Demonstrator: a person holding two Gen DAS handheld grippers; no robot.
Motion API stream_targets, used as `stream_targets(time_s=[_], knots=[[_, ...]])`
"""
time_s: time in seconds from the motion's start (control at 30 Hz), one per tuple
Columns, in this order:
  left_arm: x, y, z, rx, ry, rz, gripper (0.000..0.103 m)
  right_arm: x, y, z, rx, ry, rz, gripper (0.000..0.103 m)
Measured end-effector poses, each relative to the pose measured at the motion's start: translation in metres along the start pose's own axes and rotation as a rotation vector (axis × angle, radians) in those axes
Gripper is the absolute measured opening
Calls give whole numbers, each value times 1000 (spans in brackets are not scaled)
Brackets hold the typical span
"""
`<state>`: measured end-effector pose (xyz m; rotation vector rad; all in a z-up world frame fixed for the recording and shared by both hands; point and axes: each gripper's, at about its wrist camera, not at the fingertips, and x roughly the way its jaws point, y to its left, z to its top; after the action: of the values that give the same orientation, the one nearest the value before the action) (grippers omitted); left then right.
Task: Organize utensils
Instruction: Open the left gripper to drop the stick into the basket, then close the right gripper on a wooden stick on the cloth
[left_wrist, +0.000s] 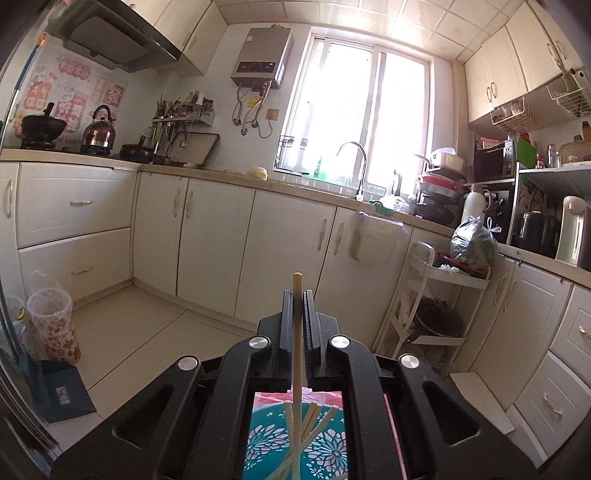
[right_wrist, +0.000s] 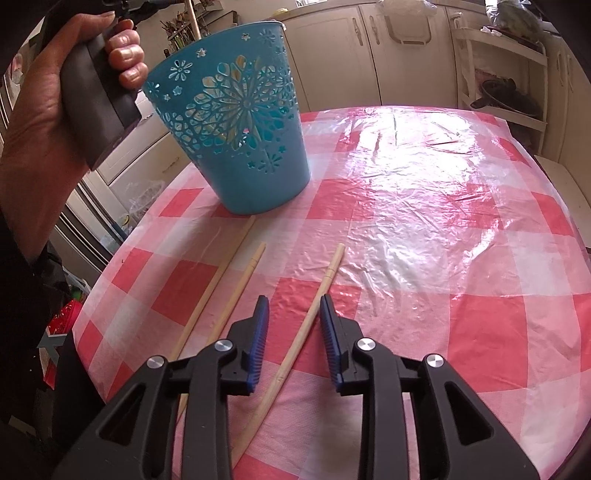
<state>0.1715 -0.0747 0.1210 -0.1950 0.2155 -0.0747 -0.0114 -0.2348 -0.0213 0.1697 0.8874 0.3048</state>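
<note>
While the left gripper (left_wrist: 297, 317) pinches one chopstick (left_wrist: 296, 354), the right gripper (right_wrist: 291, 314) has jaws half-open astride a light, stiff, slippery bench chopstick (right_wrist: 295, 347); grip mid-shaft.

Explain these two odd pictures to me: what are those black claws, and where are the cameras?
No robot here: a person carries a hand-held claw in each hand, with a camera riding on each. The left-wrist view looks across the kitchen; its left claw is shut on a chopstick above the blue basket. The right-wrist view looks down at a pink checked tablecloth. Three chopsticks lie there, and the open right claw straddles one without pinching it. The hand at the left carries the other claw.
</note>
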Motion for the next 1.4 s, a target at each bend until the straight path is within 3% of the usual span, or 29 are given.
stream_targets(time_s=[0.23, 0.4, 0.6, 0.67, 0.9, 1.0, 1.23, 1.4], knots=[[-1, 7, -14, 43, 99, 15, 9, 1, 1, 0, -6, 0, -4, 29], [-25, 18, -19, 72, 110, 57, 57, 1, 3, 0, -13, -1, -12, 29], [-85, 54, -27, 54, 56, 123, 87, -1, -3, 0, 19, -5, 12, 29], [-99, 68, -36, 49, 58, 152, 92, -2, -4, -1, 25, -7, 12, 29], [-89, 118, -110, -19, 281, 192, 95, -4, 6, -4, -15, -14, -63, 29], [-78, 122, -129, -18, 334, 188, 95, -5, 7, -3, -1, -6, -80, 29], [-59, 125, -141, -17, 403, 150, 95, 2, 14, 4, -4, 18, -160, 28], [-50, 125, -144, -35, 448, 123, 95, 7, 17, 8, -56, 38, -202, 16]])
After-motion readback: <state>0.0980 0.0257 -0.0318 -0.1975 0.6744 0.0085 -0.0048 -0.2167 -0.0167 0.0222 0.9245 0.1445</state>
